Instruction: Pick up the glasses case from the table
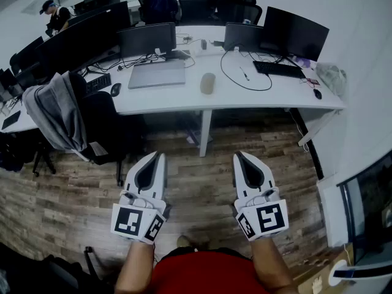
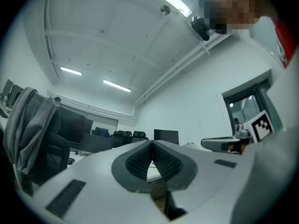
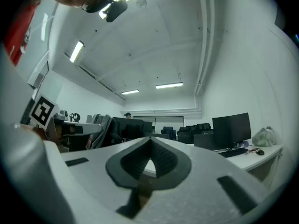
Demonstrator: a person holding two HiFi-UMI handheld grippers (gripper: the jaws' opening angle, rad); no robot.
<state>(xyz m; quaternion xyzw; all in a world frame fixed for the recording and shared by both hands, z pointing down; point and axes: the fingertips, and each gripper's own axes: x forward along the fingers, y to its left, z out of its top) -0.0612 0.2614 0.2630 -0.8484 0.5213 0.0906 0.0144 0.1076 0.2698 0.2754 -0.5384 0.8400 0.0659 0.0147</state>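
Glasses case [image 1: 207, 82] on table [image 1: 269, 98]: head view only; left tool [image 1: 160, 156], right tool [image 1: 237, 155] both closed, empty, well short of table.

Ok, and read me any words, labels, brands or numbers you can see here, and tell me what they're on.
No readable text anywhere.
On the left gripper and right gripper: black-and-white square patterns only, no letters.
On the keyboard: key print too small to read.
On the laptop: no mark can be made out.
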